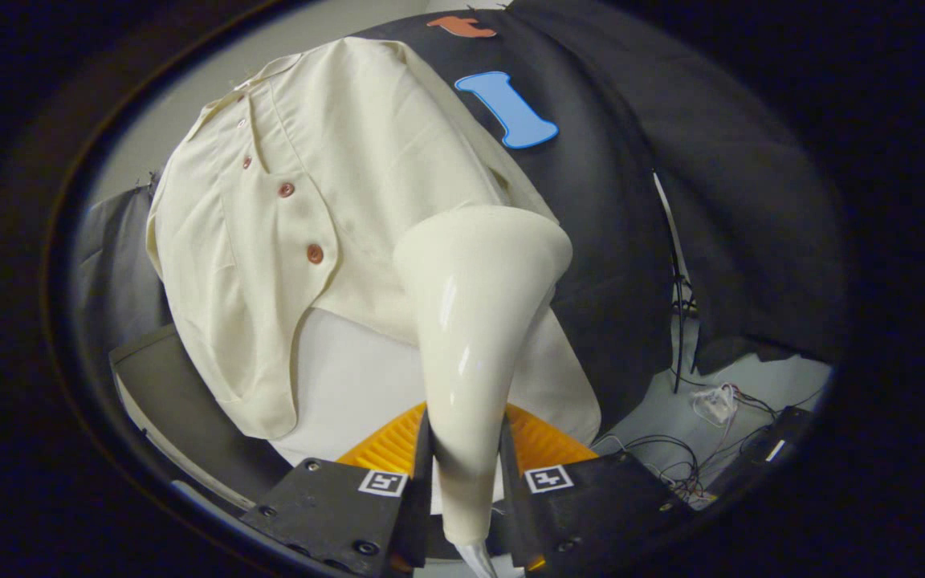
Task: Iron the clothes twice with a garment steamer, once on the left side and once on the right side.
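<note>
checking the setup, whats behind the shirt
Behind the shirt hangs the black cloth wall, with a white panel showing below its hem. What the shirt hangs on is covered. The gripper jaws clamp the steamer.

Black cloth wall (615, 185) hanging in loose folds across the far right, draped down toward the floor. Pale grey floor (671, 413) on the right, strewn with a tangle of thin dark cables (675, 470) and a small clump of white wire (715, 401). White strip (666, 213) running down between folds of the cloth. Plain pale wall (222, 72) on the far left. Grey cloth (113, 265) hanging lower left. Dark curved board (181, 401) near left, pale-edged. Even, soft indoor light.
</note>
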`<state>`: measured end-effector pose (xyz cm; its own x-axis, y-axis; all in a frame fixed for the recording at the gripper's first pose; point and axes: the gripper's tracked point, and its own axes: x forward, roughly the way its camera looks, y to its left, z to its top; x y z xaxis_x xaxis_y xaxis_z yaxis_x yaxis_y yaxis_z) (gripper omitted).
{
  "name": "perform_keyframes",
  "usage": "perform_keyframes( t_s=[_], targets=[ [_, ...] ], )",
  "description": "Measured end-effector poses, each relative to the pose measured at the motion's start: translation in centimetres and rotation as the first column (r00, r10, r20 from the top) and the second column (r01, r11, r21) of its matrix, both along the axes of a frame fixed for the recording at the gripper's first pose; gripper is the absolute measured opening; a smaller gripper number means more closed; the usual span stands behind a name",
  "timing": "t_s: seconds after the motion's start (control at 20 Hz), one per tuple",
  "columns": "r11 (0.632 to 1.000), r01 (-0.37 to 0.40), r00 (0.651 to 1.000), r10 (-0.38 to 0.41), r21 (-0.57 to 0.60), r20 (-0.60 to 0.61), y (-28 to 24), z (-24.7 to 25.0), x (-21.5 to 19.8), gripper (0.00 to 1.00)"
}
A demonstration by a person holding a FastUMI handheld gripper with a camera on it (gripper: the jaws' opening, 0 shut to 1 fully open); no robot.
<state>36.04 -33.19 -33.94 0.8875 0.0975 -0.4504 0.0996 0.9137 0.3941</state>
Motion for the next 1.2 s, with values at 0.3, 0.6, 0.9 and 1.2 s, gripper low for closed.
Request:
perform_keyframes(
  t_s=[0.3, 0.6, 0.9, 1.2],
  targets=[
    [0.999, 0.027, 1.0, -0.027, 0.026, -0.015, -0.3, -1.4, -2.1, 0.39],
    [1.0, 0.029, 0.998, -0.029, -0.009, 0.059, 1.1, 3.2, -5.0, 0.39],
    [0.999, 0.018, 0.987, -0.013, -0.03, 0.158, 5.1, 10.1, -8.7, 0.39],
    [0.988, 0.022, 0.952, 0.025, -0.151, 0.305, 11.7, 15.8, -14.0, 0.38]
  ],
)
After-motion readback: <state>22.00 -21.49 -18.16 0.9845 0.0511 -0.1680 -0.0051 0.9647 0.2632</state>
